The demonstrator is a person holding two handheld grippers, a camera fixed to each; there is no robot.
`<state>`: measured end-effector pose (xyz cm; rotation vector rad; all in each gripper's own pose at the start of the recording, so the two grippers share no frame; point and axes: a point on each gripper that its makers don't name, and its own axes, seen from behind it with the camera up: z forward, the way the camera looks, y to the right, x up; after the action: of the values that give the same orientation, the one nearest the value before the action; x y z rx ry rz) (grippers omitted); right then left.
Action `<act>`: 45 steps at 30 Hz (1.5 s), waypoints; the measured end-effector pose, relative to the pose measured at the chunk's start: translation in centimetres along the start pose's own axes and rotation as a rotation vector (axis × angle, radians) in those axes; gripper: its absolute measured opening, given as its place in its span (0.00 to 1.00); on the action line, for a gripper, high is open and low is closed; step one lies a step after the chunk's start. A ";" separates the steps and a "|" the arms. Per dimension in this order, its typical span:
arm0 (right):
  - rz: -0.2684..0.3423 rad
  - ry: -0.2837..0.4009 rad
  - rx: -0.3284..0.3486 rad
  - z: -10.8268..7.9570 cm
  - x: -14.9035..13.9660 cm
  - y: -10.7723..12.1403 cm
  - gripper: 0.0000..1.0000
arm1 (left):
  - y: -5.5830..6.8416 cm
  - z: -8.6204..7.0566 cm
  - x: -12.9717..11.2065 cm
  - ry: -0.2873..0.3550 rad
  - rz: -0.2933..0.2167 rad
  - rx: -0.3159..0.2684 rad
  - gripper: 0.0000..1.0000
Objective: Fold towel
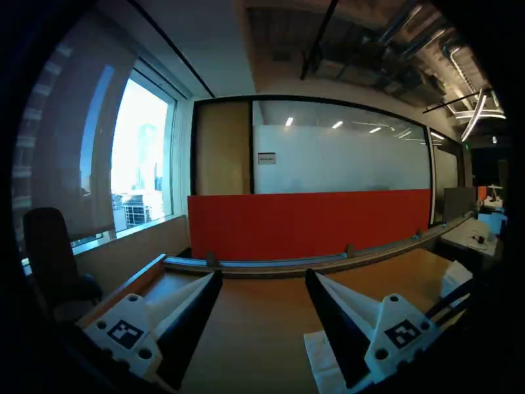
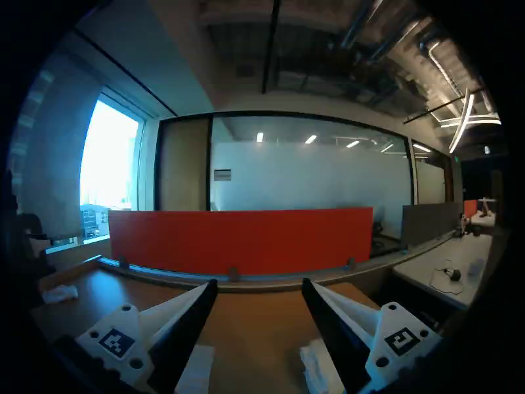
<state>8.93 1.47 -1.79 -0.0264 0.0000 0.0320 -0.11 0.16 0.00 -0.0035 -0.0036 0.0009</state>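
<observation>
Your left gripper (image 1: 262, 276) is spread wide. Its two fingers (image 1: 193, 315) are well apart, with nothing between them but bare desk (image 1: 262, 328). Your right gripper (image 2: 258, 284) stands the same way, wide and empty. Both point level across the desk rather than down at the work.

The towel (image 1: 320, 361) lies low beneath them. In the left gripper view a white patch shows just beside the base of the right-hand finger, and another pale corner sits farther off to that side. In the right gripper view the towel (image 2: 197, 368) peeks out under both fingers, flat on one side and rumpled on the other.

As I judge it, you are at the start of a grasp, with no edge taken yet. Tip both grippers down until the hem sits between the fingers and choose two corners of one edge. Close only when cloth lies on both pads, and pinch one layer, not a bunch.

The towel looks soft and thin, so it will likely sag and drag; lift it clear before carrying it over. The fingers are black wedges tapering to narrow tips, on white mounts with square printed markers. The desk is smooth warm wood, probably slick enough for cloth to slide. Beyond it stands a flat red partition (image 1: 308, 223), then frosted glass (image 1: 341, 157).
</observation>
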 end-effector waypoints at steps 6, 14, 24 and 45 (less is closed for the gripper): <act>-0.041 -0.060 0.081 0.0 -0.5 -1.7 0.99 | 1.6 0.0 -0.7 -0.042 0.015 -0.058 0.94; -0.136 -0.164 0.264 0.0 -1.4 -6.0 0.99 | 4.6 -0.6 -1.9 -0.132 0.051 -0.217 0.94; -0.223 -0.275 0.424 -0.5 -3.5 -8.7 0.99 | 6.0 -1.5 -2.9 -0.196 0.091 -0.327 0.93; -0.262 -0.411 0.541 -1.8 -11.1 -10.6 0.99 | 8.5 -2.4 -10.9 -0.326 0.148 -0.408 0.93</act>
<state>-1.84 -9.49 -3.34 0.5212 -0.4048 -0.2256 -11.03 8.61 -2.43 -0.4120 -0.3294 0.1490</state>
